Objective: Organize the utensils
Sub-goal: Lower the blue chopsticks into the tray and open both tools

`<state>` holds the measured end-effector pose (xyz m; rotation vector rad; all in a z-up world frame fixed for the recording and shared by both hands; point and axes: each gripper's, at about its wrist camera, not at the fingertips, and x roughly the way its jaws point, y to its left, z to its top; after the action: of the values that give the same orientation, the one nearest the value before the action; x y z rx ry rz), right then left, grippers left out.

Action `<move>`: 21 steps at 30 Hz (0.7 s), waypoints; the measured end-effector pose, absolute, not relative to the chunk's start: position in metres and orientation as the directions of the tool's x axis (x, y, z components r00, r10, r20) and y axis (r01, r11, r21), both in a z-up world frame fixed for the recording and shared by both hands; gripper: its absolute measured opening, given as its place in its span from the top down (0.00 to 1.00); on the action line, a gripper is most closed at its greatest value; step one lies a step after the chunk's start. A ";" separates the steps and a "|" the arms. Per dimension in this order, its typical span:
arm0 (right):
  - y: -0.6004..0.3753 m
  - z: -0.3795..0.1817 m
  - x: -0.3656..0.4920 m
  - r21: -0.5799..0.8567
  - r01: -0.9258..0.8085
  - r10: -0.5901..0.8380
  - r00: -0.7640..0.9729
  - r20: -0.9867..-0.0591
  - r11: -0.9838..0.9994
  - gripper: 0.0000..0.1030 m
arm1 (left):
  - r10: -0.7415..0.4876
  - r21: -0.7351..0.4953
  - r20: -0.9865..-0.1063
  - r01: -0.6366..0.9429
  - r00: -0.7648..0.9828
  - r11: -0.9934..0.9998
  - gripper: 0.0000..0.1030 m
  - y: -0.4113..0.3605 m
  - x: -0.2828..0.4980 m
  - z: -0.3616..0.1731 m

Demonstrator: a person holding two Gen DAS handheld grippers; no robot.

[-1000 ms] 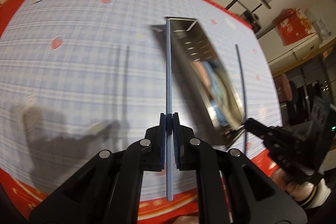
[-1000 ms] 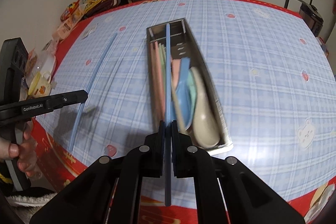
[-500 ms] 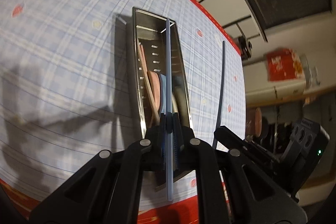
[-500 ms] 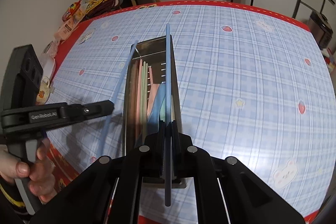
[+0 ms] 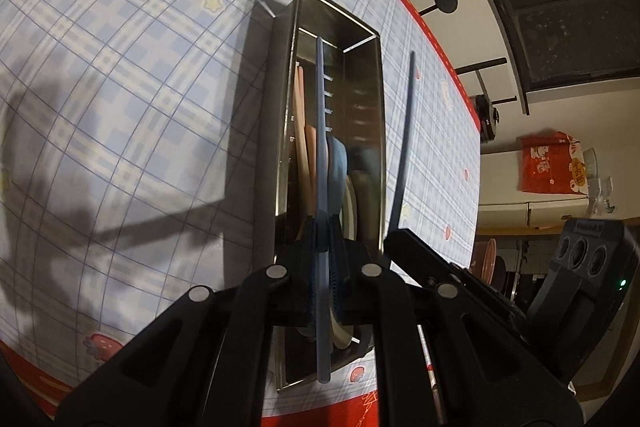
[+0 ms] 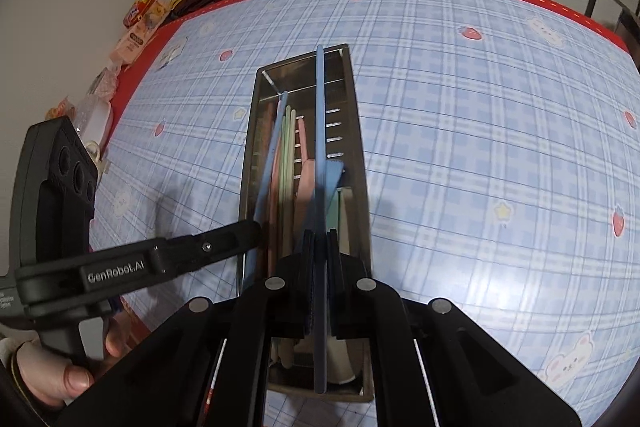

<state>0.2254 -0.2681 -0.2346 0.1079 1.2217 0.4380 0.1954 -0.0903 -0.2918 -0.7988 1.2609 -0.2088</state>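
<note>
Right wrist view: right tool (image 6: 319, 279) clenched on a blue chopstick (image 6: 319, 147), hovering lengthwise over the steel tray (image 6: 362, 163) on the checked surface (image 6: 480, 147). Left tool (image 5: 324, 267) likewise clamped on a second blue chopstick (image 5: 321, 131), tip inside the tray beside pink and green sticks. Placing step, likely: next, lower both flat along the tray's left side, then release; watch the spoons.
</note>
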 end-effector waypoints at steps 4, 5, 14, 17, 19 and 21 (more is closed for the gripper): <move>-0.266 -0.235 0.228 0.275 -0.275 0.349 0.272 -0.897 0.921 0.93 | -0.522 -0.607 -0.785 -0.247 0.334 0.756 0.72 -0.087 0.197 -0.280; -0.267 -0.231 0.227 0.272 -0.278 0.349 0.281 -0.894 0.921 0.92 | -0.510 -0.597 -0.790 -0.237 0.340 0.767 0.67 -0.086 0.198 -0.275; -0.278 -0.181 0.215 0.184 -0.270 0.288 0.422 -0.860 0.945 0.32 | -0.352 -0.436 -0.818 -0.091 0.454 0.895 0.30 -0.062 0.189 -0.203; -0.279 -0.160 0.211 0.161 -0.260 0.270 0.464 -0.844 0.952 0.19 | -0.299 -0.366 -0.813 -0.039 0.499 0.930 0.22 -0.054 0.183 -0.177; -0.278 -0.147 0.207 0.144 -0.252 0.255 0.490 -0.834 0.957 0.12 | -0.267 -0.319 -0.808 -0.009 0.525 0.948 0.18 -0.051 0.179 -0.161; -0.276 -0.131 0.201 0.133 -0.247 0.247 0.522 -0.817 0.960 0.08 | -0.222 -0.247 -0.804 0.030 0.552 0.968 0.14 -0.047 0.175 -0.142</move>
<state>0.2008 -0.2761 -0.1308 0.0002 0.9786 0.2954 0.1747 -0.0470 -0.1423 -0.2145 0.9767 -0.1505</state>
